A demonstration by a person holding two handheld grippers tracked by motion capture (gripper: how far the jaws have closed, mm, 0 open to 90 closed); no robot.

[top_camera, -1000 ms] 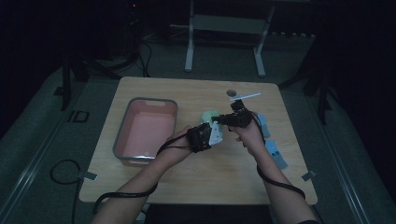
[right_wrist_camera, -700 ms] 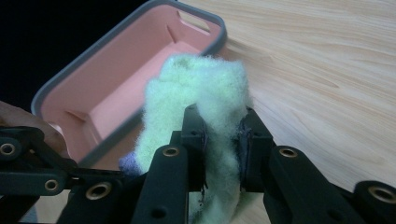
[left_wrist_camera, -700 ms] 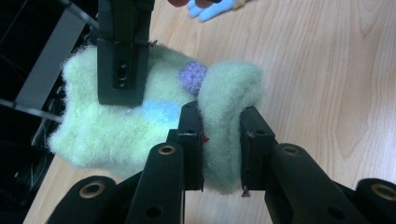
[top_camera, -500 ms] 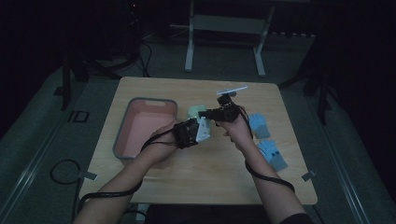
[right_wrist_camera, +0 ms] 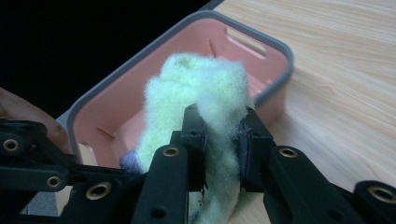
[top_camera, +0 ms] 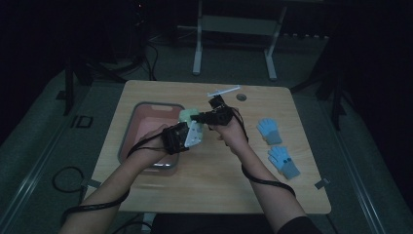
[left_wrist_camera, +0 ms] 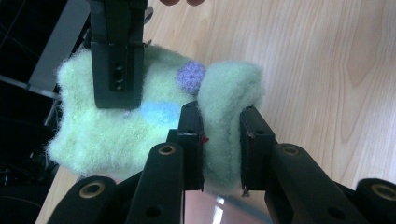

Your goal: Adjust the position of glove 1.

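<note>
A fluffy pale green glove [left_wrist_camera: 140, 112] with a purple dot and a light blue patch hangs between both grippers over the right rim of the pink tray [top_camera: 141, 127]. My left gripper [left_wrist_camera: 220, 140] is shut on one fold of it. My right gripper [right_wrist_camera: 222, 140] is shut on another fold of the green glove [right_wrist_camera: 201, 88], with the pink tray [right_wrist_camera: 275, 49] just behind. In the high view the green glove [top_camera: 187, 115] shows between the left gripper [top_camera: 192, 136] and the right gripper [top_camera: 200, 117].
Two blue gloves [top_camera: 269, 129] [top_camera: 285, 160] lie on the wooden table [top_camera: 214, 185] at the right. A white strip [top_camera: 223, 90] and a small round hole [top_camera: 241, 97] sit near the far edge. Cables trail from both grippers off the near side.
Both grippers have carried the green glove leftward, from the table's middle to the pink tray's right rim.
</note>
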